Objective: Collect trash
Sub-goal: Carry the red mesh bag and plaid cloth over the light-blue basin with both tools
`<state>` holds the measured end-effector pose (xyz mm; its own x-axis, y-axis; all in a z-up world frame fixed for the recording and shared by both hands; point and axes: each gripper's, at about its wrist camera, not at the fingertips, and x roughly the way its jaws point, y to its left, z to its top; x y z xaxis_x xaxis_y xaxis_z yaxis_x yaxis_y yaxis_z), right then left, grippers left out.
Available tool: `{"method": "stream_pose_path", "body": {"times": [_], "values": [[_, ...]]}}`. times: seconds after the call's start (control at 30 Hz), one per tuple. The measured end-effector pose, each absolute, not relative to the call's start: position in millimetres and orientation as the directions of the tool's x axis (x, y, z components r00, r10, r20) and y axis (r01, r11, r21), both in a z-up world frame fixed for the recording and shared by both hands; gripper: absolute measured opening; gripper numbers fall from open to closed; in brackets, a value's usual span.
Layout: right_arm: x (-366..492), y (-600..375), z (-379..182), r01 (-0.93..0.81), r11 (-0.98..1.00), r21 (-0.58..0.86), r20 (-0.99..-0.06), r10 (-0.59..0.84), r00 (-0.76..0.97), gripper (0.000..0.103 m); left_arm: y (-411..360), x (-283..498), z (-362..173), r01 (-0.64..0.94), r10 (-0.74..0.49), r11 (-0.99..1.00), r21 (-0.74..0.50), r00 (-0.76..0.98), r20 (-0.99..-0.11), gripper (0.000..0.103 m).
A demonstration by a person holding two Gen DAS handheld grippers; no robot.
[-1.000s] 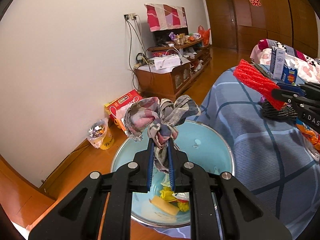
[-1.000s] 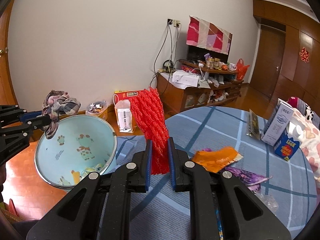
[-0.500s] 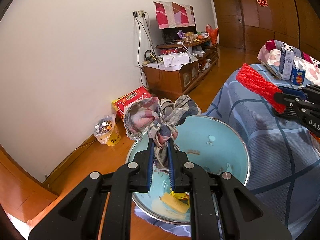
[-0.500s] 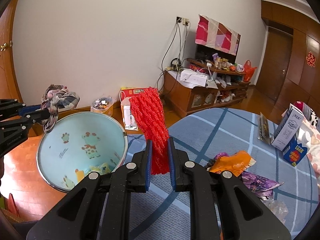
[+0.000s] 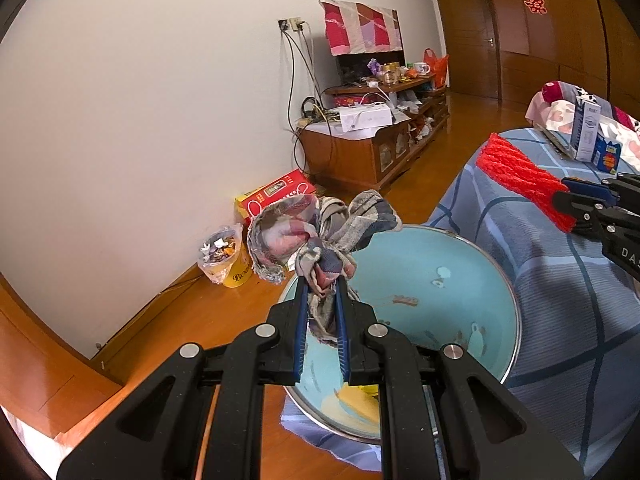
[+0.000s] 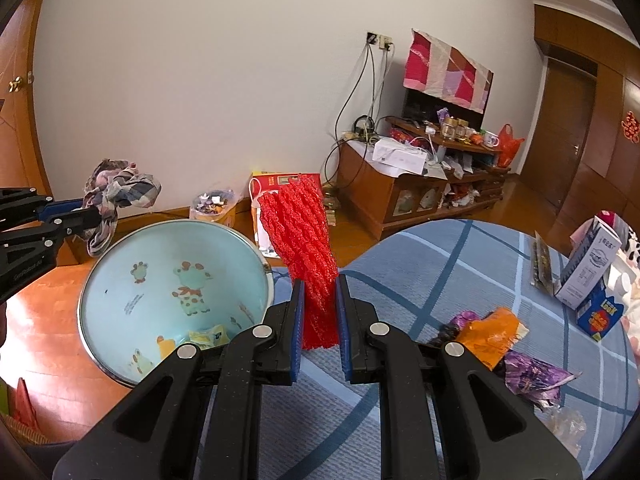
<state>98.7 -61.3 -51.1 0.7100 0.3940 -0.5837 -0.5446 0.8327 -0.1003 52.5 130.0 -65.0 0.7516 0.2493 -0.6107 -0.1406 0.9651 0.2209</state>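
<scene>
My left gripper (image 5: 322,286) is shut on a crumpled plaid cloth (image 5: 316,232), held over the near rim of a light blue bin (image 5: 472,280) with cartoon animals inside. Some yellow scraps lie at the bin's bottom. My right gripper (image 6: 319,284) is shut on a red foam mesh sleeve (image 6: 300,232), held upright over the blue checked tablecloth (image 6: 420,280), just right of the bin (image 6: 120,276). In the right wrist view the left gripper (image 6: 94,216) and its cloth (image 6: 120,190) hang at the bin's far left rim. In the left wrist view the red sleeve (image 5: 520,176) shows at the right.
On the table lie an orange wrapper (image 6: 492,336), a purple wrapper (image 6: 532,376) and a blue-white carton (image 6: 592,276). A red box (image 5: 276,196) and a yellow cup of scraps (image 5: 224,256) stand by the wall. A wooden TV cabinet (image 6: 404,196) stands behind.
Both grippers have shifted a little sideways with their loads; the bin now sits further right in the left wrist view and nearer the red sleeve in the right wrist view. Both grips are unchanged.
</scene>
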Motion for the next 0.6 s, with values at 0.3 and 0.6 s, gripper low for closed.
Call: {"method": "stream_pose_path", "body": {"times": [0.3,0.6], "values": [[100.6,-52.0,-54.8,-0.561,0.821,-0.104,-0.593,0.402,0.698,0.015,135.0,52.2,-66.2,-0.157,0.264,0.962,0.225,0.747,-0.61,0.013],[99.1,-44.8,-56.5,-0.574,0.811,-0.109,-0.597,0.409,0.691,0.015,138.2,55.4,-68.3,-0.172,0.279,0.958,0.228,0.737,-0.616,0.013]]}}
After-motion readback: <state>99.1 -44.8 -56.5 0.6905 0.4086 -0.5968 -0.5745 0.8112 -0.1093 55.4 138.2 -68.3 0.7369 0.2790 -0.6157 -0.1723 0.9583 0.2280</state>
